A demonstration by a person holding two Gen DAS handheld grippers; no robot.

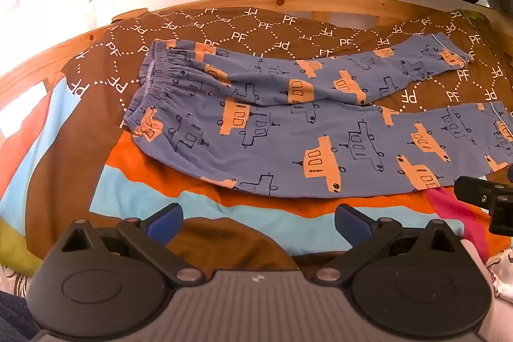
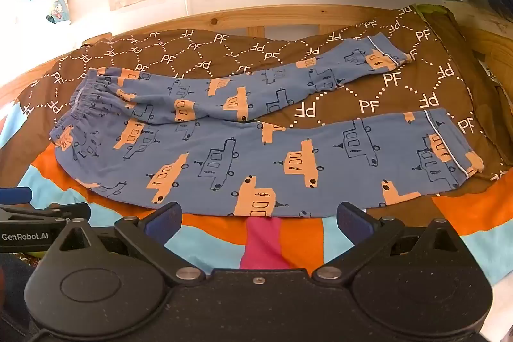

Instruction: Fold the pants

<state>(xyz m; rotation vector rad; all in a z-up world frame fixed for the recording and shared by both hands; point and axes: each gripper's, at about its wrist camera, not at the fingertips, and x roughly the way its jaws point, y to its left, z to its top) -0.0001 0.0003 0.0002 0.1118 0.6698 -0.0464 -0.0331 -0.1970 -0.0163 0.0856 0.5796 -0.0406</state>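
Ahead — pants [image 1: 288,130] flat, beyond both open tongs [image 2: 258,221] — untouched.

Left gripper [image 1: 258,221], black housing, grey ribbed centre, blue fingers [image 1: 165,221] (silver pivot screws)

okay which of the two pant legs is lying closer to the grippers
The lower, wider-looking leg, stretched flat across the orange and blue stripes; its near edge lies just ahead of the right gripper. The other leg angles away toward the wooden bed frame.
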